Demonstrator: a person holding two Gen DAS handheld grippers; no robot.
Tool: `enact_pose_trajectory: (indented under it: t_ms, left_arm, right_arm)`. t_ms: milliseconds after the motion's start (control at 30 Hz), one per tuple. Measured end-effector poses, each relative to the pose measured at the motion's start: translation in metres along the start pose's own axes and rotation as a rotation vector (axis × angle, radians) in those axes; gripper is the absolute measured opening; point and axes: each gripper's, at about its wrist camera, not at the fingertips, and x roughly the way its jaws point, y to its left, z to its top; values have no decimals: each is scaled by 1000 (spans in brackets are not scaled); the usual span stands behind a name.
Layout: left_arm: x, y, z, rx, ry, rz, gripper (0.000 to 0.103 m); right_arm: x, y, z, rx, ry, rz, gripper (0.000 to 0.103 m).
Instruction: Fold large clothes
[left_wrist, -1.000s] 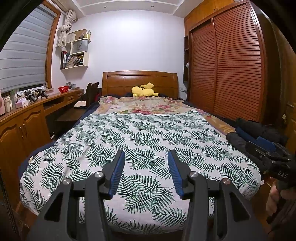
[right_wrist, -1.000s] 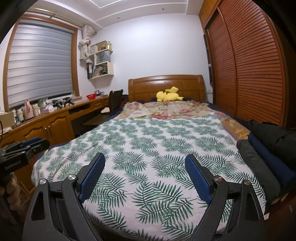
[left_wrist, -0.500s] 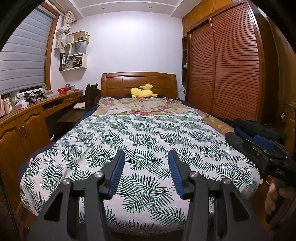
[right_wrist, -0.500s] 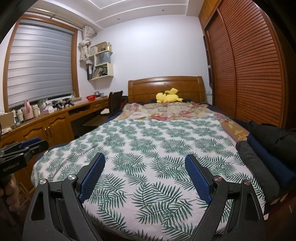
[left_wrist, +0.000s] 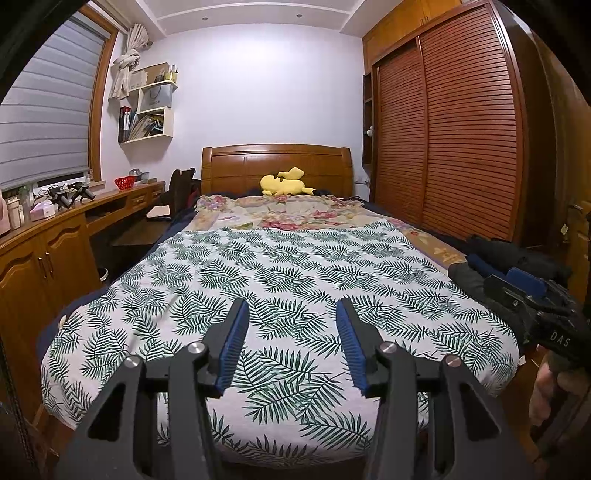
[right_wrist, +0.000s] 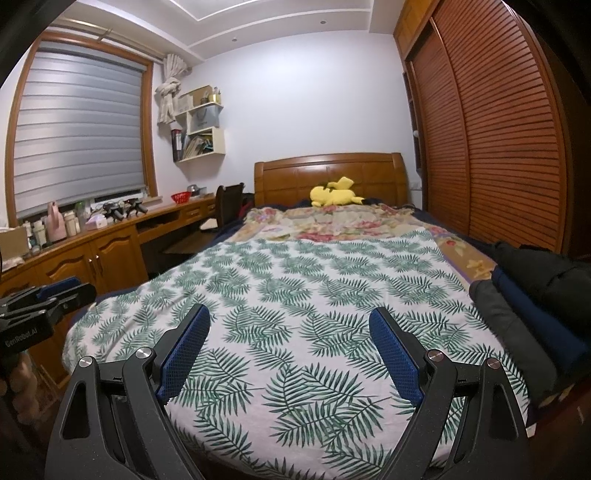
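Two grippers hang over the foot of one bed (left_wrist: 110, 317). The left gripper (left_wrist: 291, 314) has its two fingers partly apart with nothing between them; the right gripper (right_wrist: 290, 321) stands wider, also empty. Ahead of both pairs of fingers lies one leaf-print sheet (right_wrist: 295, 280), spread flat. To the right of the right fingers sits a stack of folded dark clothes (right_wrist: 524, 314) — three layers can be counted: black, navy, grey. Far beyond the fingertips, one yellow plush toy (left_wrist: 284, 183) rests by the headboard (left_wrist: 273, 162).
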Motion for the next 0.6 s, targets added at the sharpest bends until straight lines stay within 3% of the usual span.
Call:
enact_pose_trajectory:
  t_ms: [600]
  left_arm:
    - [-2,-2,-1,2,-4,0,49]
  right_arm:
    - [-1,-3,3,4,-3,-5,90]
